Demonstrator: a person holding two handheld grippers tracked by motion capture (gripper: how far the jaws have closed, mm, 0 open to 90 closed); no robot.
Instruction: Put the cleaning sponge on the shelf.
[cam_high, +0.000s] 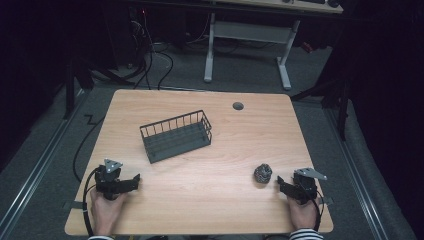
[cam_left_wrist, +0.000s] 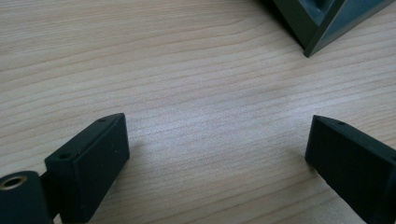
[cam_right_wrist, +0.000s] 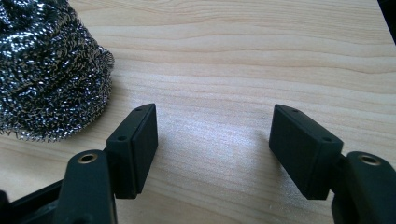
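A dark wire basket (cam_high: 176, 136) stands tilted on the wooden table (cam_high: 225, 135), left of centre. A steel wool scrubber (cam_high: 262, 173) lies toward the front right. My left gripper (cam_high: 136, 181) rests near the front left edge, held by a hand, jaws open over bare wood (cam_left_wrist: 217, 140); a corner of the basket (cam_left_wrist: 322, 23) shows ahead of it. My right gripper (cam_high: 280, 183) rests at the front right, just right of the scrubber. Its jaws are open with nothing between them (cam_right_wrist: 212, 137), and the scrubber (cam_right_wrist: 46, 70) sits off to the left of its left jaw.
A round grey cable hole (cam_high: 238, 106) sits near the table's far edge. Beyond the table stand a white desk frame (cam_high: 250, 45) and cables on the floor (cam_high: 150, 55). Black cables trail from both grippers near the front edge.
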